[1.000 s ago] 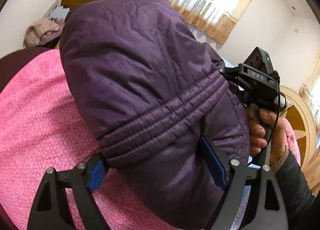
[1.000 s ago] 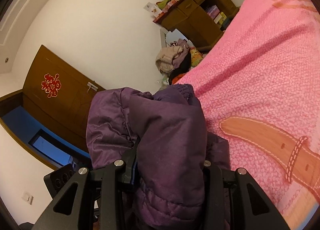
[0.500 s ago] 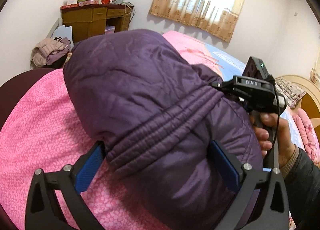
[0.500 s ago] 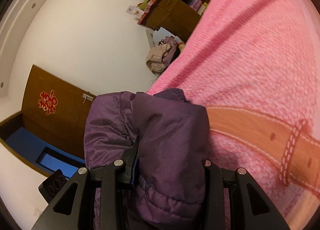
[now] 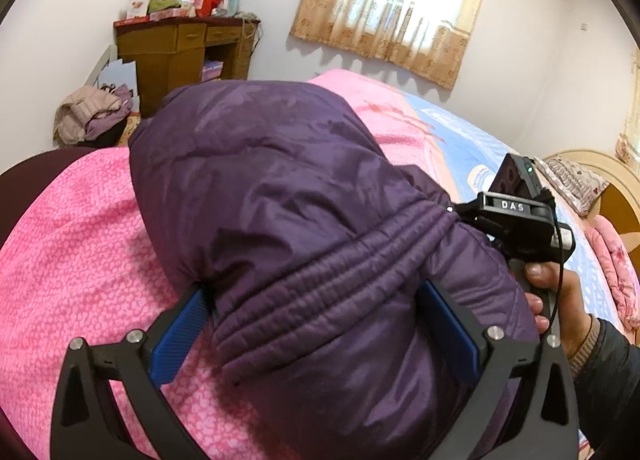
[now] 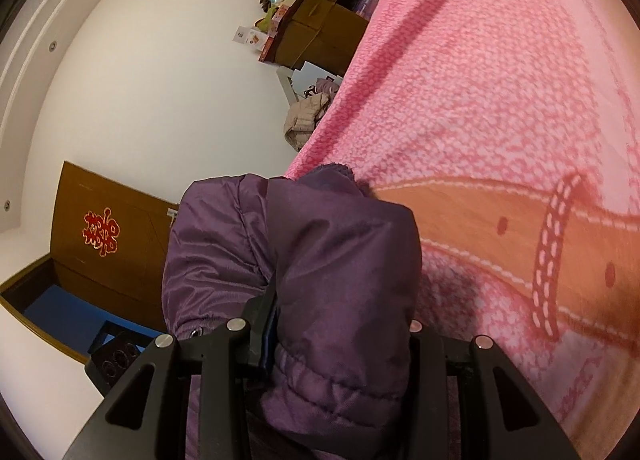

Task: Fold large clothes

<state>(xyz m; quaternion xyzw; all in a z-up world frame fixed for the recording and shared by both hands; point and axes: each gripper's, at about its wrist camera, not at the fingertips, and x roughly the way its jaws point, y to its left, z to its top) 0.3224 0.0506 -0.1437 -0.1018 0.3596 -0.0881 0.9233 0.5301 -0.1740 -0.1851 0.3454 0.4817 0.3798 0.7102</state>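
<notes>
A purple padded jacket (image 5: 288, 212) is bunched over the pink bedspread (image 5: 72, 260). My left gripper (image 5: 316, 320) is shut on its gathered elastic band, with the blue pads pressed against both sides of the thick fabric. My right gripper (image 6: 344, 324) is shut on another fold of the same jacket (image 6: 340, 260). The right gripper's black body (image 5: 516, 216) and the hand holding it show at the jacket's right side in the left wrist view. The jacket's lower part is hidden behind both grippers.
The pink bed (image 6: 500, 100) has a brown belt pattern (image 6: 500, 228). A wooden desk (image 5: 180, 48) with boxes and a pile of clothes (image 5: 92, 116) stand beside the bed. A curtained window (image 5: 400, 8) is on the far wall. A wooden door (image 6: 108, 236) is at left.
Both grippers have lowered the jacket toward the bed. The bedspread now fills more of the right wrist view, and more of the room shows above the jacket in the left wrist view.
</notes>
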